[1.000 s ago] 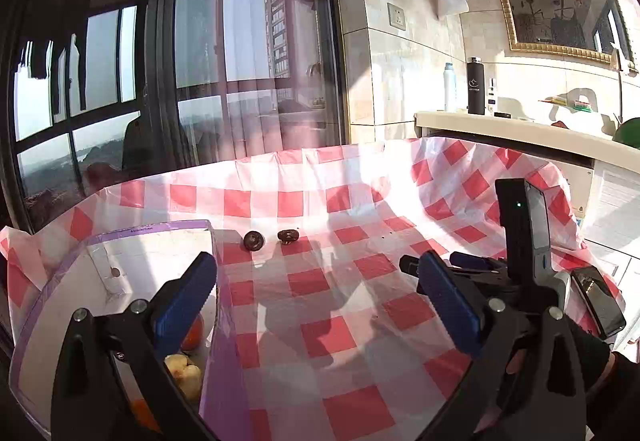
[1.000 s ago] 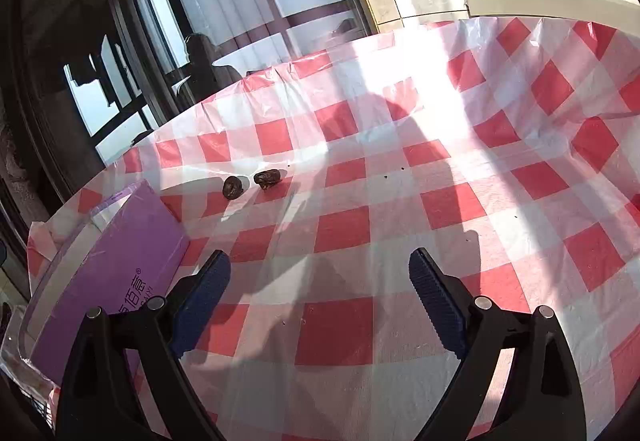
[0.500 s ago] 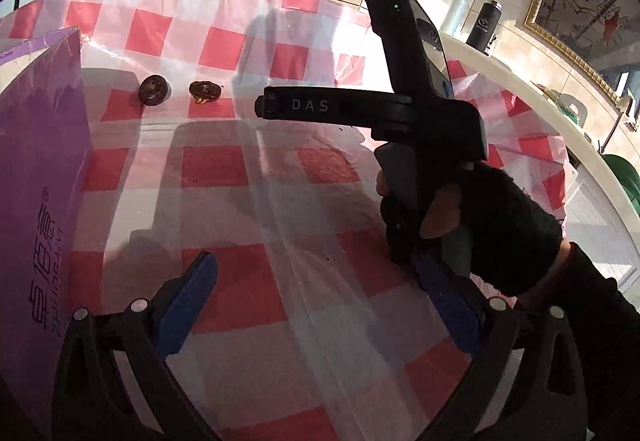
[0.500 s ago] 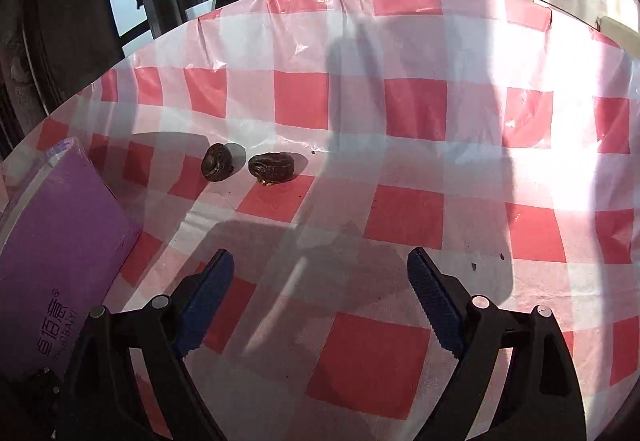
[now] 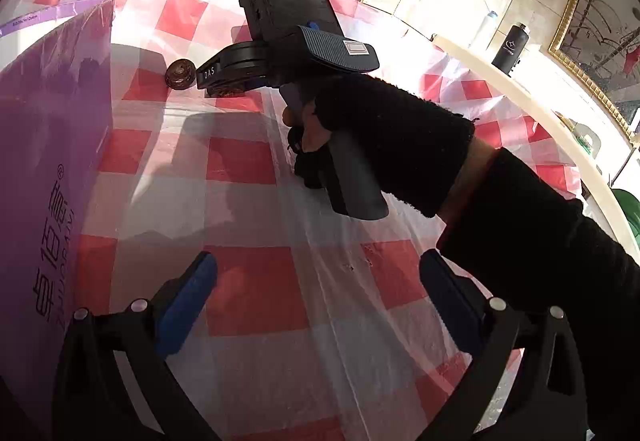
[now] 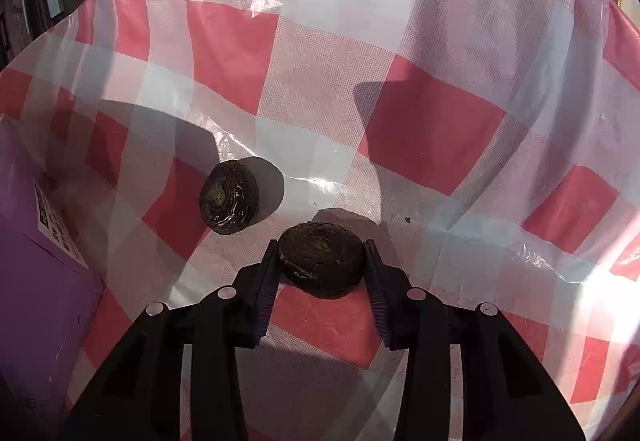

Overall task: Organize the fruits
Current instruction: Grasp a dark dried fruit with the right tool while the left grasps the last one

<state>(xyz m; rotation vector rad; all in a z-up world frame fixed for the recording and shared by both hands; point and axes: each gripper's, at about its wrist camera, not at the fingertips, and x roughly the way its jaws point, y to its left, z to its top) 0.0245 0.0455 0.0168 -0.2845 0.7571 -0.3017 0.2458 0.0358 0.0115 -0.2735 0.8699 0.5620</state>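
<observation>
From the left wrist view, the left tool (image 5: 316,305) hung with its jaws wide apart and nothing between them, above bare checked cloth on the table (image 5: 248,321). Ahead, a gloved hand (image 5: 384,137) held the right tool (image 5: 224,79) low against the cloth, beside a dark round fruit (image 5: 181,74) that lay free near the purple box (image 5: 52,161). The piece being taken was mostly hidden under that tool here.

From the right wrist view, the right tool (image 6: 322,269) had just closed its jaws, and the blue pads pressed both flanks of the nearer dark fruit (image 6: 322,259), which sat on the cloth. The second fruit (image 6: 229,196) lay just beside it, apart, to the upper left, with the box edge (image 6: 36,241) at the left.

The fruit looked wrinkled and probably soft, so a light, steady squeeze would serve best. The grip sat near the pad tips; lifting straight up, without dragging the plastic cloth, seemed wise. Carrying it clear of the neighbouring fruit towards the box should avoid knocking it away.
</observation>
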